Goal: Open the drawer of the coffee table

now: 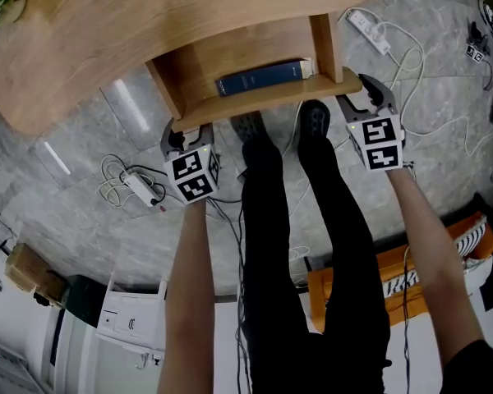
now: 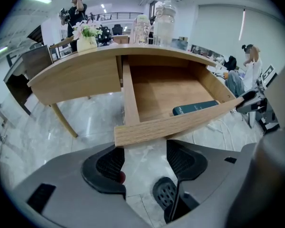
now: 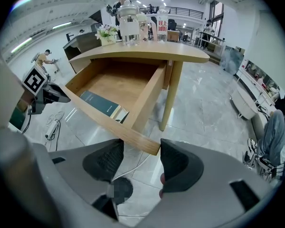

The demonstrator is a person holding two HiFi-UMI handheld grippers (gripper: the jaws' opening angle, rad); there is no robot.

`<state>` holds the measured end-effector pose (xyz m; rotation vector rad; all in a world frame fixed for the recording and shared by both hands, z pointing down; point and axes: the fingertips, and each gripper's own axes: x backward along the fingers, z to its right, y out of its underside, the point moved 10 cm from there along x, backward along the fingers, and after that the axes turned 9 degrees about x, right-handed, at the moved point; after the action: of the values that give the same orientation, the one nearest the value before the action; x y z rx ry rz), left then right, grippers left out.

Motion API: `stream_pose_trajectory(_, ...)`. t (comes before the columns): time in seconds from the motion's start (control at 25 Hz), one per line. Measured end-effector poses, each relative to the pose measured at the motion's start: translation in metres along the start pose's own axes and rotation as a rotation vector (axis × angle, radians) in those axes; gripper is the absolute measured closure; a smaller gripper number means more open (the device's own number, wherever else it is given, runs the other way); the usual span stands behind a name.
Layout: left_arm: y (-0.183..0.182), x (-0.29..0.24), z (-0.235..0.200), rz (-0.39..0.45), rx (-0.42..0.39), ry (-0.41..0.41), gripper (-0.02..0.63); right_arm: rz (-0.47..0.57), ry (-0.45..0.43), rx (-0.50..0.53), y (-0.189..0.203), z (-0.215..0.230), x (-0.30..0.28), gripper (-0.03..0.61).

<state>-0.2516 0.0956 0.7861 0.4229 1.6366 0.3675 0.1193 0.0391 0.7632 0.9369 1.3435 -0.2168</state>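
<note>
The drawer point(image 1: 230, 56) stands pulled well out from under the wooden table point(image 1: 107, 31), towards the person. A dark blue book point(image 1: 259, 78) lies inside it, against the front panel point(image 2: 180, 125) and nearer the right end.

The left tool point(image 1: 183, 135) is at the left end of that panel, pointing steeply down. In the left gripper view its jaws stand wide, the panel's corner just above the gap and close to the left jaw, with no pad pressed on the wood. The right tool point(image 1: 370, 97) is at the panel's right end. It is wide too, and the corner sits between its jaw tips without being clamped.

The person's dark-trousered legs point(image 1: 312, 220) stand between the two tools. A white power strip point(image 1: 140, 189) with coiled cable lies on the grey floor point(image 1: 82, 220) to the left.

On the far part of the table top stand glass jars point(image 3: 129, 25) and a small plant point(image 2: 88, 32).
</note>
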Motion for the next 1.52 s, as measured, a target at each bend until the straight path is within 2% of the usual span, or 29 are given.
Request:
stream_pose_trajectory(0.12, 0.0, 0.0, 0.0, -0.017, 0.008, -0.018, 0.327, -0.019, 0.004, -0.002, 0.0, 0.0, 0.002, 0.334)
stream_pose_trajectory(0.32, 0.006, 0.015, -0.008, -0.064, 0.082, -0.092, 0.327, -0.039, 0.019, 0.004, -0.003, 0.005, 0.019, 0.334)
stream_pose_trajectory(0.6, 0.007, 0.077, 0.005, -0.09, 0.04, -0.099, 0.328, -0.013, 0.018, -0.005, -0.02, 0.007, 0.08, 0.335)
stream_pose_trajectory(0.88, -0.011, 0.151, 0.041, -0.034, 0.098, -0.098, 0.333, 0.065, 0.014, -0.102, -0.043, -0.003, 0.161, 0.334)
stream_pose_trajectory(1.04, -0.02, 0.2, 0.065, -0.009, 0.115, -0.094, 0.345, 0.118, -0.007, -0.122, -0.054, -0.01, 0.211, 0.334)
stream_pose_trajectory(1.32, -0.061, 0.292, 0.108, 0.101, 0.164, -0.082, 0.364, 0.185, -0.012, -0.108, -0.066, 0.007, 0.291, 0.334)
stream_pose_trajectory(1.52, -0.094, 0.348, 0.135, 0.212, 0.183, -0.038, 0.37, 0.269, 0.0, -0.114, -0.085, 0.028, 0.348, 0.337)
